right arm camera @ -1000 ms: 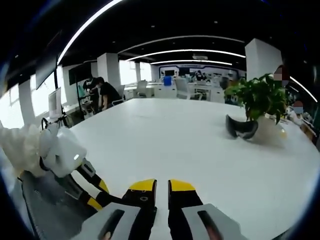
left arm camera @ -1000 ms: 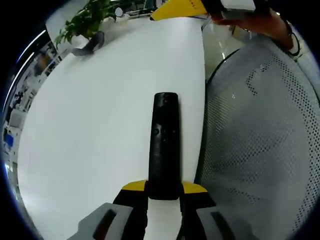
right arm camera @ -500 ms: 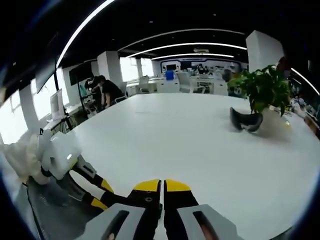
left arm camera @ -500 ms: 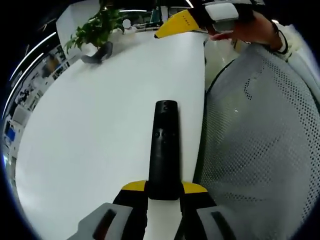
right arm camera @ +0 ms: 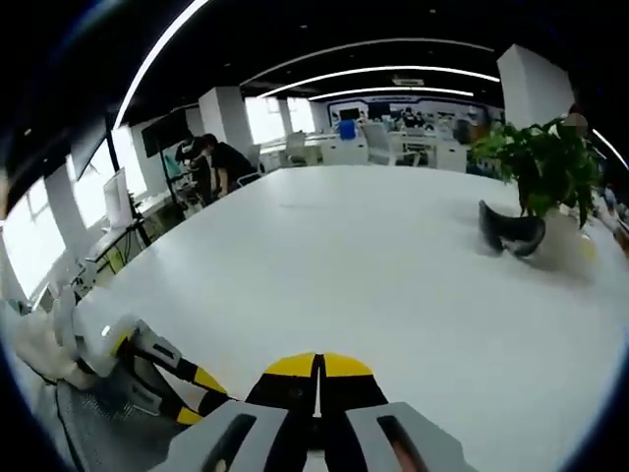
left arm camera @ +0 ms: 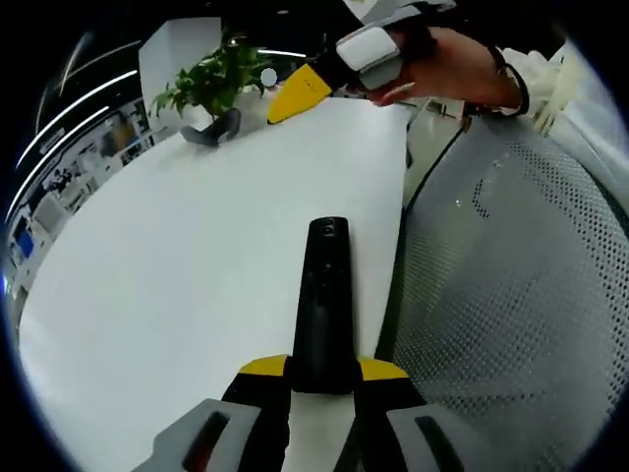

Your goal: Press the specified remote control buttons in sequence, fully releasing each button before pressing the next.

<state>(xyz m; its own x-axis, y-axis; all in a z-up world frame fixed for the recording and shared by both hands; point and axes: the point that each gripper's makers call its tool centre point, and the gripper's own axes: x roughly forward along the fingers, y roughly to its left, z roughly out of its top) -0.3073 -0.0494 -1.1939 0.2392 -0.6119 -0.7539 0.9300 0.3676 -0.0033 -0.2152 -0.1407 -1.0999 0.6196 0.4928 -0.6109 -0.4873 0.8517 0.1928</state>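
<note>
One remote control (left arm camera: 322, 295) clamped in left gripper (left arm camera: 322, 369), long axis pointing straight ahead; right gripper (right arm camera: 316, 366) jaws together.

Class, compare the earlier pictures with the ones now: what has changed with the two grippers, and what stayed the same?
The right gripper closed its yellow-tipped jaws from a small gap to touching, and came nearer in the left gripper view. The left gripper stayed clamped on the slim black remote control above the white table.

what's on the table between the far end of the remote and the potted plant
Nothing: in the left gripper view, bare white table runs from the remote up to the potted plant.
</note>
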